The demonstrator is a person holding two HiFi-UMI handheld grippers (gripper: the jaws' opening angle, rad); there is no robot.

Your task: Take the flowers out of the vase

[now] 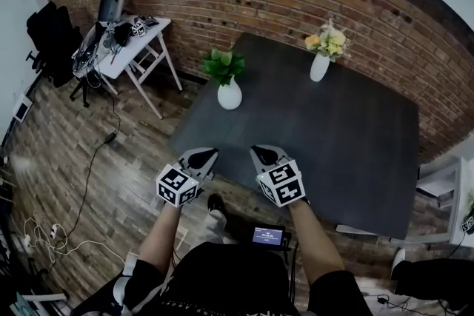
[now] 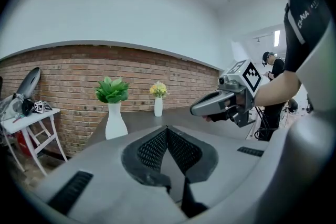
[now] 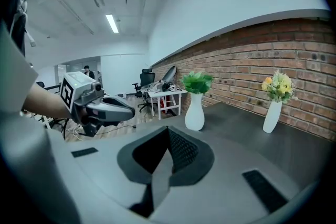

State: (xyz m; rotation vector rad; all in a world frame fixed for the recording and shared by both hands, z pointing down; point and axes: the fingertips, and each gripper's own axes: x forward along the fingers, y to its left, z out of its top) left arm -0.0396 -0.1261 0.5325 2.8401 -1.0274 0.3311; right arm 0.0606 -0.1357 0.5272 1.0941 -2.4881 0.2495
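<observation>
Two claws hover side by side over the near edge of the dark surface (image 1: 333, 152), the left claw (image 1: 207, 154) and the right claw (image 1: 261, 152), both shut tight and holding nothing. The flowers (image 1: 328, 41) stand in a slim white vase (image 1: 319, 67) on the surface's far side. A rounder vase of green leaves (image 1: 229, 95) sits near its far left edge.

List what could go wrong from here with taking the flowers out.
The nearer round vase holds only green leaves and may get grabbed by mistake. The slim flower vase stands free, so tugging the flowers may tip it. The left gripper and right gripper are both shut and must open first.
</observation>
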